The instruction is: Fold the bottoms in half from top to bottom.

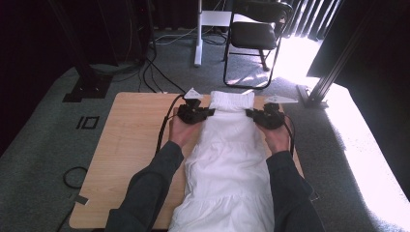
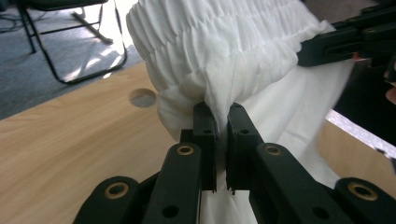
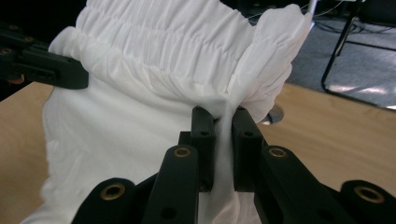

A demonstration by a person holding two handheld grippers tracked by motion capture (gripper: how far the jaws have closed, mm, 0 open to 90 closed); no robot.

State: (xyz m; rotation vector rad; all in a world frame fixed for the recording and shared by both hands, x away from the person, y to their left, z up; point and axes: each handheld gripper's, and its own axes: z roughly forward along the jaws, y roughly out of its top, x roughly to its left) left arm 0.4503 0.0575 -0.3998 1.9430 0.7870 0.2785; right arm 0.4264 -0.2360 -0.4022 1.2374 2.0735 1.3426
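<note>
White skirt [image 1: 227, 169] lies lengthwise down the desk [image 1: 130, 145], hem nearest the person. Left gripper [image 1: 209, 112] and right gripper [image 1: 250, 113]: fingers clamped on fabric at either side, just below the shirred waistband [image 1: 233, 100]. Advice: lift both ends level, keep the band taut, avoid dragging the hem.

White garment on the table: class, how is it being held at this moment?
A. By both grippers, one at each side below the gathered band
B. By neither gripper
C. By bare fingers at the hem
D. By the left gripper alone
A: the left gripper and the right gripper each pinch the white garment between shut jaws, one at each side.
</note>
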